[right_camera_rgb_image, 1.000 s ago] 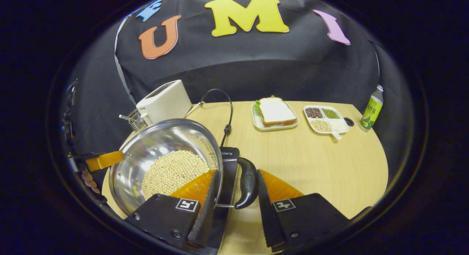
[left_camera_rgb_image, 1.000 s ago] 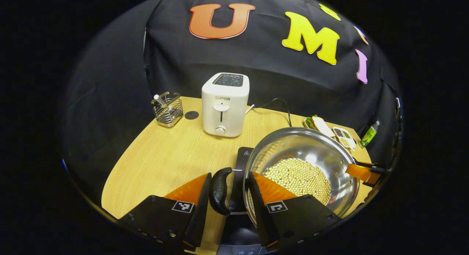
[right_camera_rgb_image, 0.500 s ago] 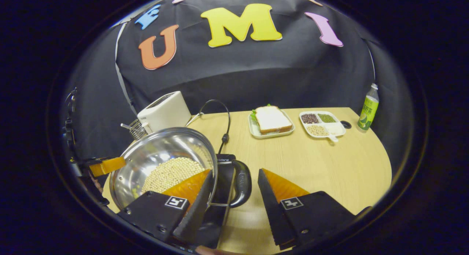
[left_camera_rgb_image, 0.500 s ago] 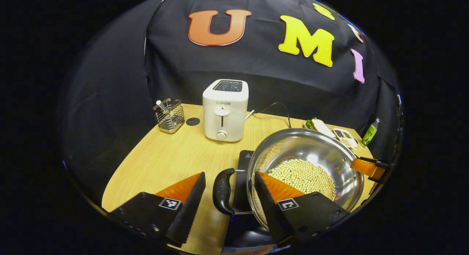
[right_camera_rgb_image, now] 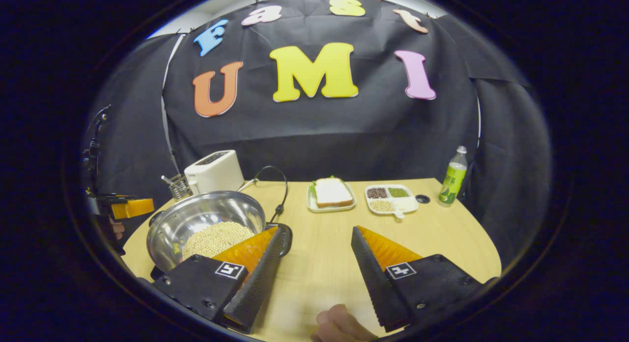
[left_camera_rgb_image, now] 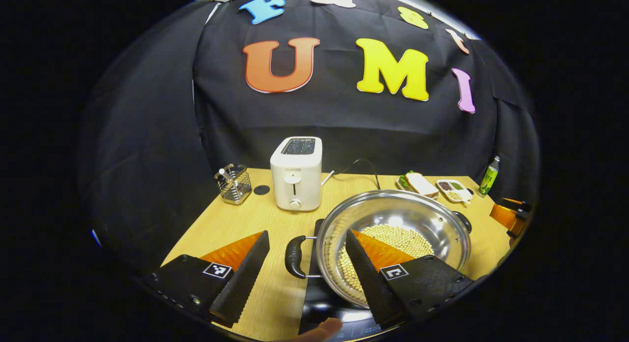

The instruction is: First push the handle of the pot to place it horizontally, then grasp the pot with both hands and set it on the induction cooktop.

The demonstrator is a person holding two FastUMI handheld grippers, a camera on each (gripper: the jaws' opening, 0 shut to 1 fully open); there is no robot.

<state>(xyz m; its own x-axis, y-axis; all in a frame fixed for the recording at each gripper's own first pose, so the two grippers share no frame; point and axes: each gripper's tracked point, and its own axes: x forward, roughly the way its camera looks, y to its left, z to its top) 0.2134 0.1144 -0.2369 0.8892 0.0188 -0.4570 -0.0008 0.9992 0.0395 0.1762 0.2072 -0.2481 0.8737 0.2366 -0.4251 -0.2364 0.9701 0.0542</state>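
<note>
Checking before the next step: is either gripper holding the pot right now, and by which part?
Nothing is held. Left gripper and right gripper are both open; the pot sits free on the cooktop.

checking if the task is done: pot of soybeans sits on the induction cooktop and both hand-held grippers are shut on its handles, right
Not quite. The pot of soybeans does sit on the induction cooktop, but both hand-held grippers are open and off its handles: the left hand-held gripper in the left gripper view, the right hand-held gripper in the right gripper view.
</note>
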